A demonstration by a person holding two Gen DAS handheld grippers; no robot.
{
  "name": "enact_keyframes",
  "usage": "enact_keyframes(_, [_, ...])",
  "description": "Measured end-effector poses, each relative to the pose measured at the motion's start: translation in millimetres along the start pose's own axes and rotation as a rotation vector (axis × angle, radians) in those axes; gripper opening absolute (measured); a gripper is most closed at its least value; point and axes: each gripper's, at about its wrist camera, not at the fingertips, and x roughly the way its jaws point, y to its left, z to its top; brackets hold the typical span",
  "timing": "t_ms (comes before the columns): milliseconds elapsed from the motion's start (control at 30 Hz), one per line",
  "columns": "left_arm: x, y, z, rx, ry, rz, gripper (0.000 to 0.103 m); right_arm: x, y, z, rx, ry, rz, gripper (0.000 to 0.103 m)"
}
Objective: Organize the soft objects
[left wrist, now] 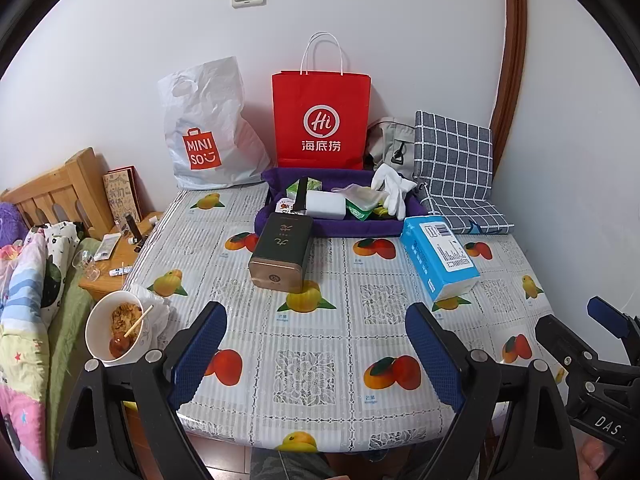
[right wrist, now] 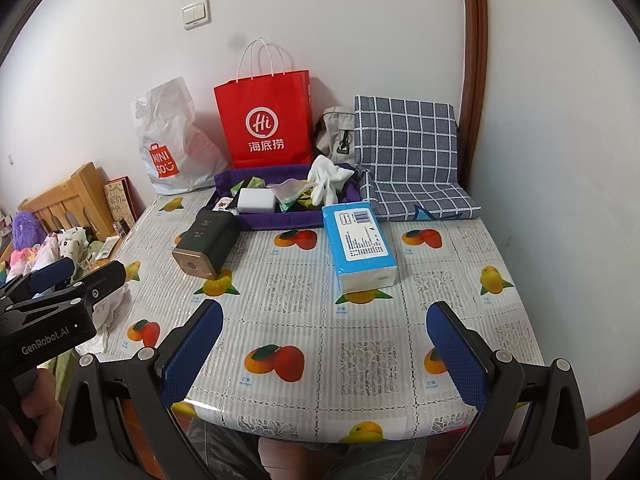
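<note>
We see the soft objects gathered at the far side of the table (left wrist: 320, 344): a white glove (left wrist: 394, 192) draped over the right rim of a purple tray (left wrist: 340, 226), and a grey checked cushion (right wrist: 404, 148) leaning against the wall beside it. The tray also holds a white rectangular block (right wrist: 256, 201), a clear pouch (left wrist: 358, 197) and green packets (left wrist: 304, 188); its remaining contents are too small for us to name. In front of the tray, a dark tin (left wrist: 282, 252) lies on its side and a blue tissue pack (right wrist: 358, 244) lies near it. Behind the tray stand a red paper bag (left wrist: 320, 120) and a white plastic bag (left wrist: 208, 128).

Only the left wrist view shows a bowl of food (left wrist: 116, 330) at the table's left edge and a wooden bedside stand (left wrist: 116, 256). We see the left gripper (left wrist: 316, 354) and the right gripper (right wrist: 324, 354) above the near table edge, both with jaws spread wide and empty.
</note>
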Motion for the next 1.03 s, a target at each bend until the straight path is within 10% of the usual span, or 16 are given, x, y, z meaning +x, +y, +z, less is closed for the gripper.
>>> enact_keyframes(1033, [0.2, 6.4, -2.6, 0.003, 0.003, -0.003, 0.091, -2.3, 1.0, 1.1, -0.003, -0.008, 0.001, 0.101])
